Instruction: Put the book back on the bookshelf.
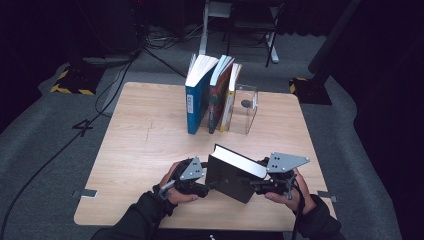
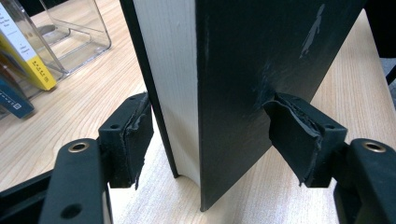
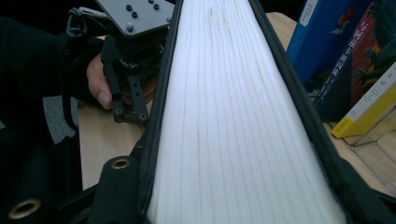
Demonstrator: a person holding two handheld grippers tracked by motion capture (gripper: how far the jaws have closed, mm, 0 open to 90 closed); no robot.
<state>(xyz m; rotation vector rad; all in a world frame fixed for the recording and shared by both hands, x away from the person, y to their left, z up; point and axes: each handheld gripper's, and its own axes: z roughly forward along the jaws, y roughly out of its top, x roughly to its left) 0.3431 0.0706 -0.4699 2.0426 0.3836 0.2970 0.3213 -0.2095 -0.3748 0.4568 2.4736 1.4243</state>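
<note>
Black book [image 1: 234, 172] upright on surface [image 1: 145, 145], long axis tilted between both hands. Left claw [image 2: 210, 140] grips one end across covers; right claw [image 1: 257, 186] clasps opposite end. Book row [image 1: 212, 95] straight ahead.

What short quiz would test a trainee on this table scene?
1. True or false: the black book lies flat on the table.
2. How many books stand at the back of the table? A two, B three, C five.
3. In the high view, what stands just right of the yellow book?

Key:
1. False
2. B
3. A clear stand
</note>
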